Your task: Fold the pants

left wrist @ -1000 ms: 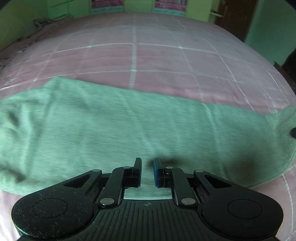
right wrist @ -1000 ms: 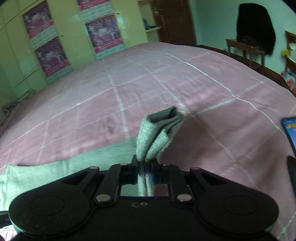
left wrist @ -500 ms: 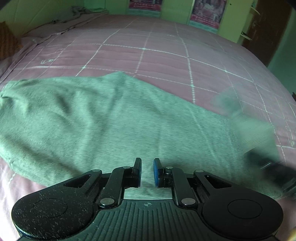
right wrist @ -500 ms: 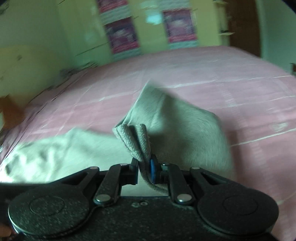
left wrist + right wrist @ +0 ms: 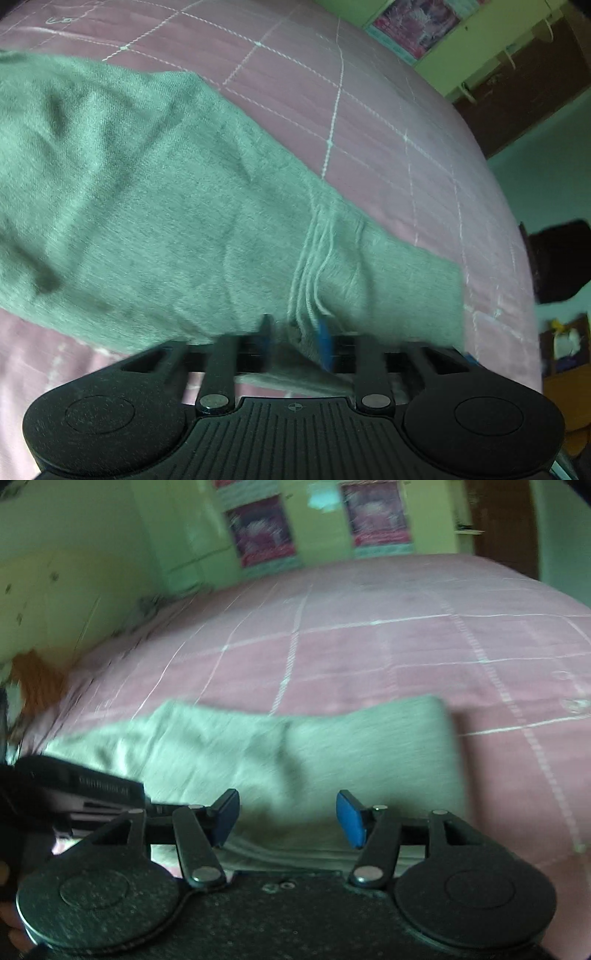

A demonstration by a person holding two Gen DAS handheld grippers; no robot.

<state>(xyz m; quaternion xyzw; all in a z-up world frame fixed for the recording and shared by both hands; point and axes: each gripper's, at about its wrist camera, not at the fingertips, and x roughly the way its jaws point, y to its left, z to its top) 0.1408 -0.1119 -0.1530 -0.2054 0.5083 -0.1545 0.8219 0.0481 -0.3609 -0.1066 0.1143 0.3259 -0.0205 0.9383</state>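
With the grey pants (image 5: 295,753) lying folded over on the pink bed (image 5: 369,657), the right gripper (image 5: 286,818) and left gripper (image 5: 293,338) have just been opening, yet a fold bunches between the left's spread jaws and may snag, dragging the layers askew.

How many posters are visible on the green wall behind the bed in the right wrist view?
2. One poster hangs left of centre; the other poster hangs to its right. Their tops are cut off by the frame, so more may be hidden.
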